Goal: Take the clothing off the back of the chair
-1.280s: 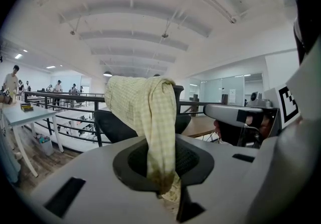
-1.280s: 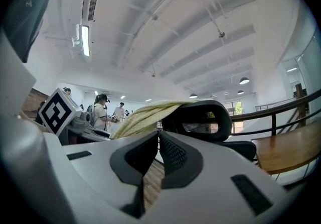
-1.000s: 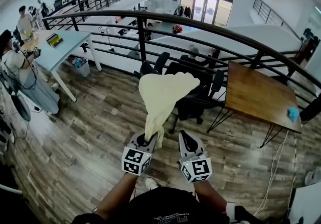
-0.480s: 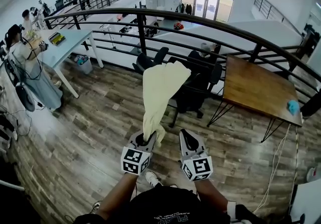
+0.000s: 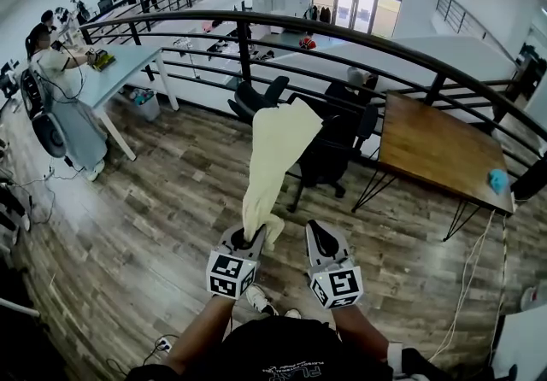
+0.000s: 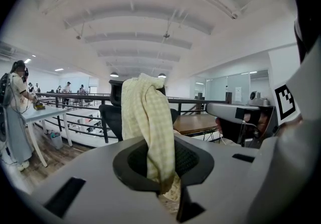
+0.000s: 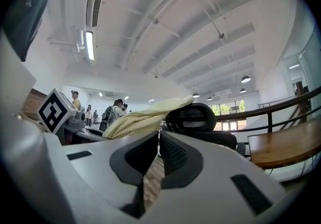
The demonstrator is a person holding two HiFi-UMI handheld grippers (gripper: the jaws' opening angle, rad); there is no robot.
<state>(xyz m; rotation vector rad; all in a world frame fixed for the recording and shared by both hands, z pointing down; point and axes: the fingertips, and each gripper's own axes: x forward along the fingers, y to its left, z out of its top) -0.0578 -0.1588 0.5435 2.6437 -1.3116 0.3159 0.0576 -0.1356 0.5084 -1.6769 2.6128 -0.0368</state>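
Clothing (image 5: 275,157) has pulled narrower, seemingly still on the half-hidden chair (image 5: 335,167).

You are facing a curved black railing (image 5: 244,55) running above the wood-plank floor (image 5: 145,225), while a brown wooden table (image 5: 427,149) is carrying a small blue object (image 5: 498,180) at your right and a person (image 5: 67,93) is standing by a pale blue table (image 5: 128,67) at your left.

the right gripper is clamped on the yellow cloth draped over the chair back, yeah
No, it's the left gripper that is clamped on the yellow cloth draped over the chair back. The left gripper view shows the cloth pinched between its jaws. The right gripper holds nothing.
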